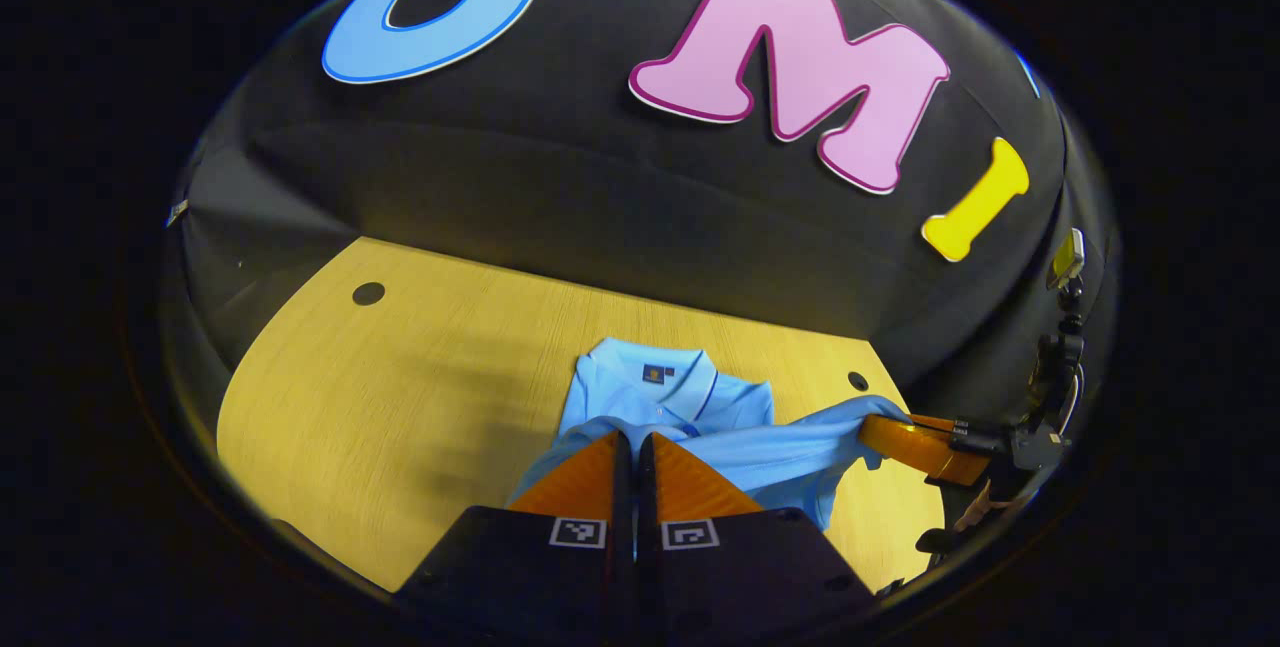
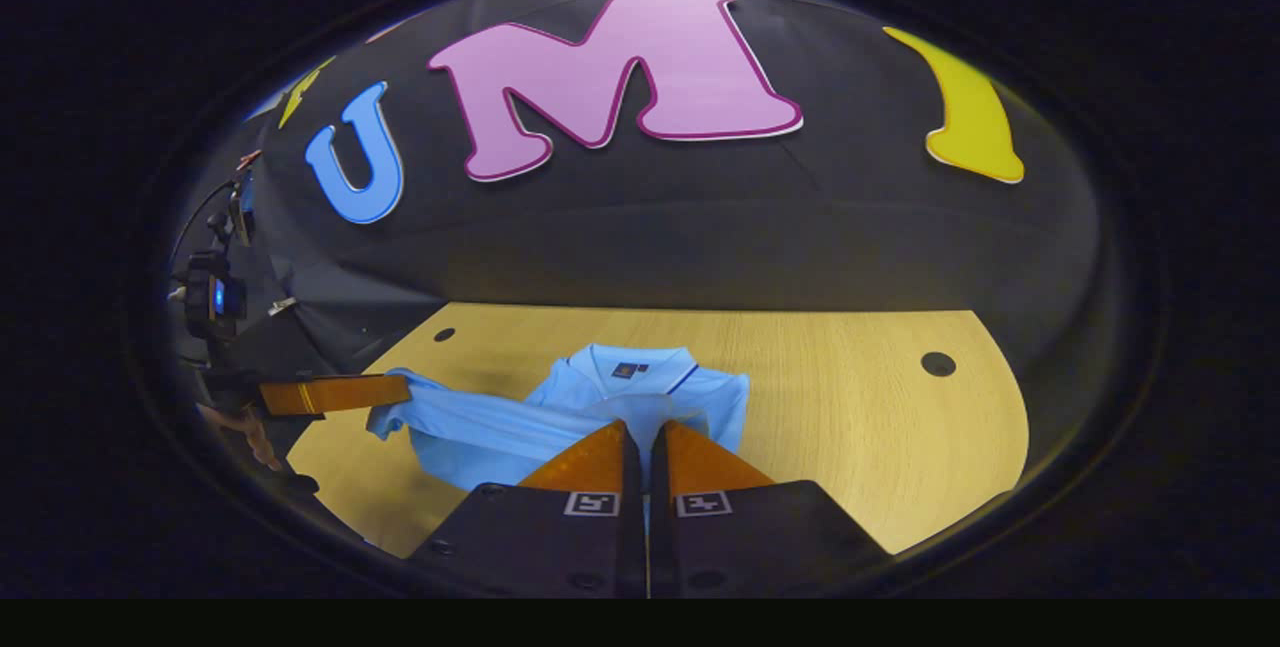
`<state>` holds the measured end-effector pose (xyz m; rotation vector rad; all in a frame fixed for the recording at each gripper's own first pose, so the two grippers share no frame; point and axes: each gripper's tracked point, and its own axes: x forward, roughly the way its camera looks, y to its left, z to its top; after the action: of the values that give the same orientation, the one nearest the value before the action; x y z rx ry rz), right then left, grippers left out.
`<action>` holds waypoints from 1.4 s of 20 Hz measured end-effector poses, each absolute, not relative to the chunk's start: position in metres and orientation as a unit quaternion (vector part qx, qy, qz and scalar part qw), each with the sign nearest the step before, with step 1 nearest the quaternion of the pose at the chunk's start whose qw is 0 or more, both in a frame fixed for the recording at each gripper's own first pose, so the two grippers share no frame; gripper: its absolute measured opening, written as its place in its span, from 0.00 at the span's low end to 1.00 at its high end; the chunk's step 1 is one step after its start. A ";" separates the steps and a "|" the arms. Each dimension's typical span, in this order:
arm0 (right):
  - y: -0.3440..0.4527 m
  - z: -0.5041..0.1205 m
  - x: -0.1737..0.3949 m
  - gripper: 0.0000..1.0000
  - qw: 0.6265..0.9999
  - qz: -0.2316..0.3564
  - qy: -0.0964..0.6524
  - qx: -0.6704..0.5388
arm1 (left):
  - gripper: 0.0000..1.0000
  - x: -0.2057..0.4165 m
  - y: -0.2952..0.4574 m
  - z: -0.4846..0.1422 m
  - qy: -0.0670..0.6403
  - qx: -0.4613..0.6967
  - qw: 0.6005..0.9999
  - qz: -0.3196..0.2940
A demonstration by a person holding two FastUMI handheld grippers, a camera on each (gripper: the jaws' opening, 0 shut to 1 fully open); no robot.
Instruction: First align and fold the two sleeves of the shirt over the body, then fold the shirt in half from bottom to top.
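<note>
A light blue polo shirt (image 1: 700,397) lies on the wooden table (image 1: 400,397), its collar and dark neck label at the far end. My left gripper (image 1: 633,439) is shut on a fold of the shirt's near edge. My right gripper (image 1: 870,429) pinches the same edge farther right, and the cloth stretches between the two above the shirt's body. In the right gripper view the right gripper (image 2: 647,427) is shut on the shirt (image 2: 640,387), and the left gripper (image 2: 400,392) holds a bunched corner at the left. The shirt's lower part is hidden behind the fingers.
The table (image 2: 850,407) has small dark holes (image 1: 368,293) (image 2: 937,363) near its far corners. The black cloth wall rises just behind it. A camera mount (image 1: 1060,367) stands at the right edge, and a hand (image 2: 250,437) holds the left gripper.
</note>
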<state>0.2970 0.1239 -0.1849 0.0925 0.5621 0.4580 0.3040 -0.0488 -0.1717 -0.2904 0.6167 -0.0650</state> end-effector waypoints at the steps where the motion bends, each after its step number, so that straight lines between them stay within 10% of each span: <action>1: 0.124 -0.190 0.308 0.00 0.935 0.221 0.275 0.046 | 0.06 0.317 -0.046 -0.174 0.300 -0.142 0.943 -0.030; 19: 0.127 -0.316 0.431 0.08 0.939 0.144 0.312 0.026 | 0.03 0.478 -0.019 -0.310 0.335 -0.105 0.936 -0.027; 24: 0.107 -0.298 0.430 0.26 0.951 0.115 0.284 0.022 | 0.48 0.481 -0.001 -0.286 0.292 -0.071 0.954 0.006; 27: 0.097 -0.273 0.414 1.00 0.959 0.115 0.258 0.017 | 0.86 0.472 0.002 -0.253 0.250 -0.060 0.966 0.011; 28: 0.093 -0.266 0.406 0.99 0.961 0.112 0.253 0.016 | 0.98 0.467 0.004 -0.243 0.234 -0.057 0.971 0.014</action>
<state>0.4062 0.0932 -0.2664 0.0321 0.5136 0.2266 0.4674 0.0037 -0.2433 -0.1157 0.4720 0.0285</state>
